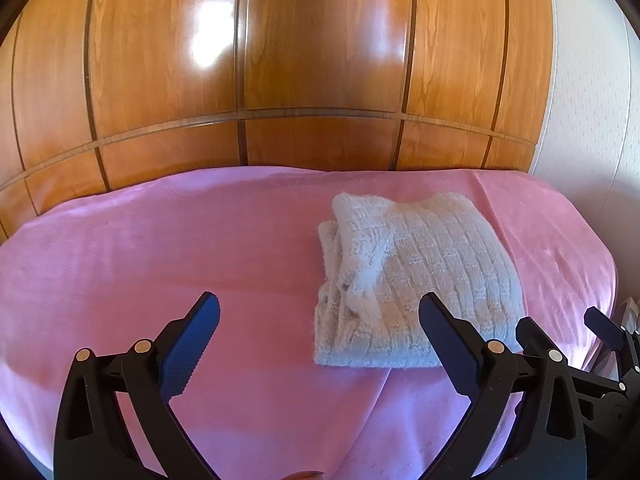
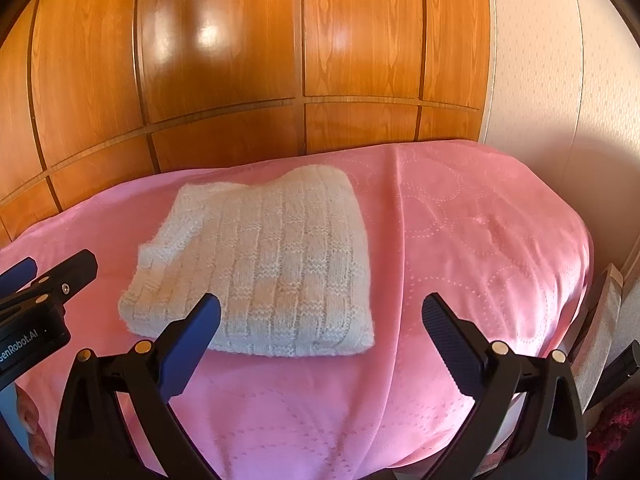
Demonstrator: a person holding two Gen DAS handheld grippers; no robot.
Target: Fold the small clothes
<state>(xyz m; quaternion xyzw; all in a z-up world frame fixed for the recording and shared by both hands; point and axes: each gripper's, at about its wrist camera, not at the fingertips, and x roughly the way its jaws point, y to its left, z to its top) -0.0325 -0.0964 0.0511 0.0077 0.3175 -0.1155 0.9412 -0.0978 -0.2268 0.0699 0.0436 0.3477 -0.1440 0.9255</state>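
Backdrop: glossy wooden wardrobe (image 1: 320,60) behind pink bedspread (image 1: 160,248).
Sweater: white knit sweater (image 2: 264,264) — folded, near bedspread's front edge.
Left gripper (image 1: 319,310): spread wide, empty.
Right gripper (image 2: 321,310): spread wide, empty — beside sweater.

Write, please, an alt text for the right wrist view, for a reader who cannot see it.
A folded white knitted garment lies on a pink bedspread, with a glossy wooden wardrobe behind. The right tool is open and holds nothing, near the garment's front edge. The left tool shows at the left edge.
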